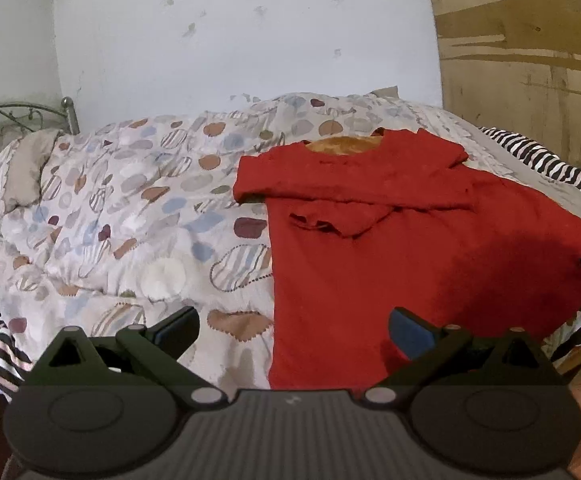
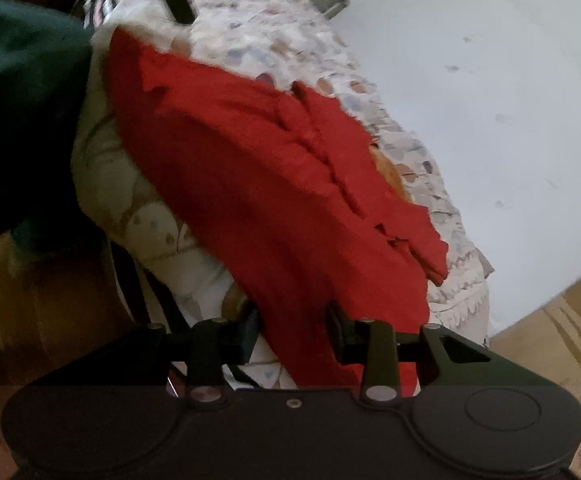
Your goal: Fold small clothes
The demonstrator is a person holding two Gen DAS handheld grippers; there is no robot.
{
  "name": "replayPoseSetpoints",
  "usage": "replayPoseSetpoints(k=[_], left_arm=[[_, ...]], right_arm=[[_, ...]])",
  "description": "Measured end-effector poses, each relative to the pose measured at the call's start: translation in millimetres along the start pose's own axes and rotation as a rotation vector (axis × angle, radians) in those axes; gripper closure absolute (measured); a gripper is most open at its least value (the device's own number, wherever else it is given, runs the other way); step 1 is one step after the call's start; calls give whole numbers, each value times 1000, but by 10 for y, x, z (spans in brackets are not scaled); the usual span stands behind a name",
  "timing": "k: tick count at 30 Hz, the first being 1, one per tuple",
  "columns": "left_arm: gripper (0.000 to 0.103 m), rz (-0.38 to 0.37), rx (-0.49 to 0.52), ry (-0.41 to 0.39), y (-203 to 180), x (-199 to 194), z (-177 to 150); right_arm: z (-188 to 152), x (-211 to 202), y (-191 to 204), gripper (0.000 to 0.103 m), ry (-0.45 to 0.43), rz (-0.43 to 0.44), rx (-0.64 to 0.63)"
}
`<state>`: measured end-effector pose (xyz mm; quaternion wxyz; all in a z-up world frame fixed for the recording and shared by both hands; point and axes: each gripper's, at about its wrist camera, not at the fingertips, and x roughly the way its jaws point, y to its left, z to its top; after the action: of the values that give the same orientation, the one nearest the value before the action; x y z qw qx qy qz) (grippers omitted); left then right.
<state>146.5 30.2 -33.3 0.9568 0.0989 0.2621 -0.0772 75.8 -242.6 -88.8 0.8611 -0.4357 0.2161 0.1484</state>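
A red shirt (image 1: 390, 240) lies flat on the patterned duvet (image 1: 130, 208), collar toward the wall, both sleeves folded across its chest. My left gripper (image 1: 292, 330) is open and empty, hovering just above the shirt's near left hem corner. In the right wrist view the shirt (image 2: 270, 184) runs away from the camera. My right gripper (image 2: 293, 334) has its jaws partly apart, with the shirt's hem edge lying between the fingers; whether the pads press the cloth is unclear.
A metal bed frame (image 1: 18, 116) stands at the back left. A striped sheet (image 1: 550, 164) lies at the right and lower left. White wall behind, wooden floor (image 2: 50, 300) below. A dark green sleeve (image 2: 18, 112) shows at left in the right wrist view.
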Motion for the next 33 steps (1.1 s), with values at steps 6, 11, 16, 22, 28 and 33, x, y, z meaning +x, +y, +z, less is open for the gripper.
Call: replayPoseSetpoints(k=[6,11,16,22,28,33], left_arm=[[0,-38,-15,8,-26,-30,-60],[0,-133,-2,-23,-62,-99,-112],[0,-205,137,-28,-345,-91,-167],[0,-245,330,-46,-812,40,-173],[13,-195,418,-59,-1240,325,-68],[35,-128,351,24,-1168,615,91]], right_arm=[[5,118,180,58,5,-105,-18],[43,146,60,73,-38,-104,109],[141,149,-126,94,-64,-74,180],[411,158,-631,95,-71,7,355],[595,245,-1081,95,-59,115,508],[634,281,-1245,95,-66,127,557]])
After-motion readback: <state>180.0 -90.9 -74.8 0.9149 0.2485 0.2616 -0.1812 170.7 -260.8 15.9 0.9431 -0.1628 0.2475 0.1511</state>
